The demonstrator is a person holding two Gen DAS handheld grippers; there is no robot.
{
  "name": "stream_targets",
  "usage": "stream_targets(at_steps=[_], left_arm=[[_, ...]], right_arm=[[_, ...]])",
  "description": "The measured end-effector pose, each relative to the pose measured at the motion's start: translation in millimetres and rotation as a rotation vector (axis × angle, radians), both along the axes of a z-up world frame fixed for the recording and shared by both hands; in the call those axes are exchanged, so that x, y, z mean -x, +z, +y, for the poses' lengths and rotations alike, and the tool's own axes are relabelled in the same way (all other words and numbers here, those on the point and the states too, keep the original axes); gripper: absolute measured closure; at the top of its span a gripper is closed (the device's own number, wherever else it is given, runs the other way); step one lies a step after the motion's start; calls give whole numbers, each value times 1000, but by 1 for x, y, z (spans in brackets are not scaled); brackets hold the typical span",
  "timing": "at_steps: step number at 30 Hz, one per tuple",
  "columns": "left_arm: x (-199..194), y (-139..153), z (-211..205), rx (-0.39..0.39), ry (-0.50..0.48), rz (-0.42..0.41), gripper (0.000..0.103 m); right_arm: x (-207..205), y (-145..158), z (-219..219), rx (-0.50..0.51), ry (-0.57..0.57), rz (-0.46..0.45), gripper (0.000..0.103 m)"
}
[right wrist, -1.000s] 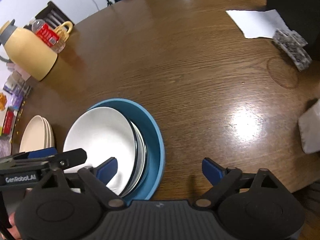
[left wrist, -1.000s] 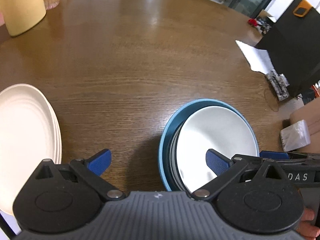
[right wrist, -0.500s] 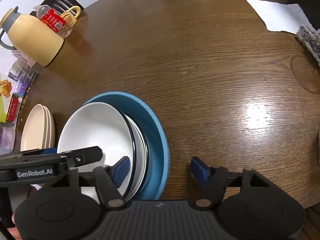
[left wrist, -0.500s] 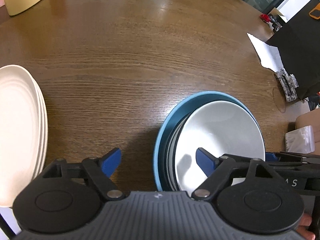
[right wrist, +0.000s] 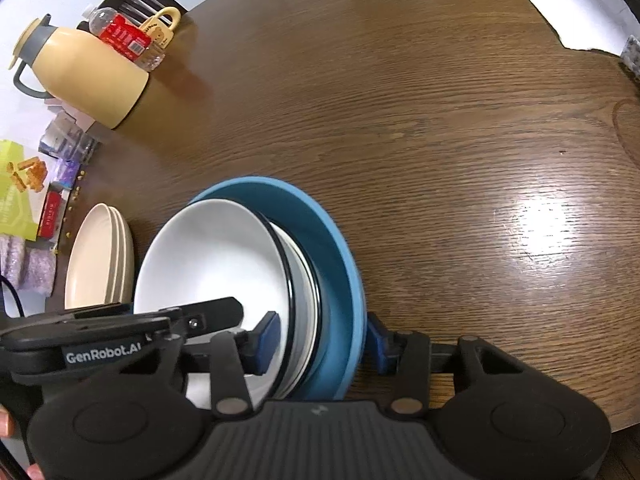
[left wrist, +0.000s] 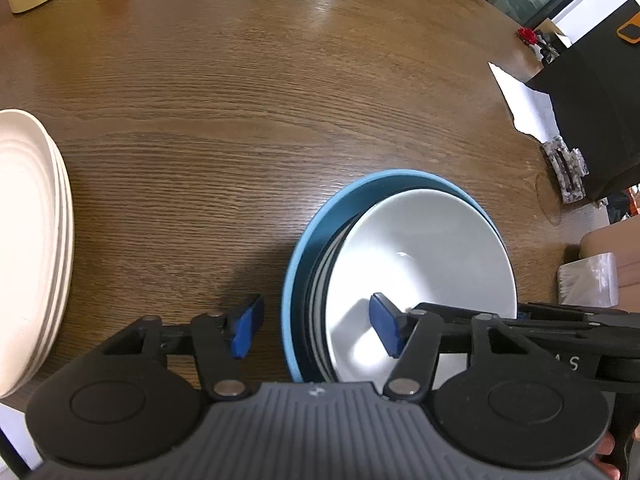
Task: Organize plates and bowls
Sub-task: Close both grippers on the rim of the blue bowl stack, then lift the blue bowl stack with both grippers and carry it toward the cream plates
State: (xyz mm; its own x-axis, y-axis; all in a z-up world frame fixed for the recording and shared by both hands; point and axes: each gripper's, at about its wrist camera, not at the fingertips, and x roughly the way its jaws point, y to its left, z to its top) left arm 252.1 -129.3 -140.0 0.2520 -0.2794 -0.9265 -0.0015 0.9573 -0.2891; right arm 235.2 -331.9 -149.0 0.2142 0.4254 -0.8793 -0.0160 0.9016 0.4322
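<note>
White bowl (left wrist: 424, 256) nested in a stack inside a blue dish (right wrist: 340, 264) near the worktop (left wrist: 240, 100) edge. Left gripper (left wrist: 316, 328) closing astride the stack's left rim — right gripper (right wrist: 320, 338) closing astride its right rim, pads apart still. Cream plates (left wrist: 28, 232) stacked just beside.

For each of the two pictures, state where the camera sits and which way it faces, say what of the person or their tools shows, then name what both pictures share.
Left wrist view: on the left gripper, facing steeply down at the table; its jaws are closing astride the left rim of the blue dish; a fingertip shows bottom right.
Right wrist view: on the right gripper, facing steeply down; its jaws are closing astride the dish's right rim; fingertips show bottom left.
Shared: blue dish, white bowl, cream plates, each other's gripper.
</note>
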Motion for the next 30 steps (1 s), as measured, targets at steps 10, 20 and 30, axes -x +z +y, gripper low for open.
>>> stream_targets(at_steps=[10, 20, 30], left_arm=[[1, 1, -5, 17, 26, -8, 56], [2, 4, -5, -7, 21, -20, 60], [1, 6, -9, -27, -22, -24, 61]], right_arm=[[-2, -1, -8, -30, 15, 5, 61], [-1, -1, -13, -44, 13, 1, 62], [6, -1, -14, -44, -28, -2, 63]])
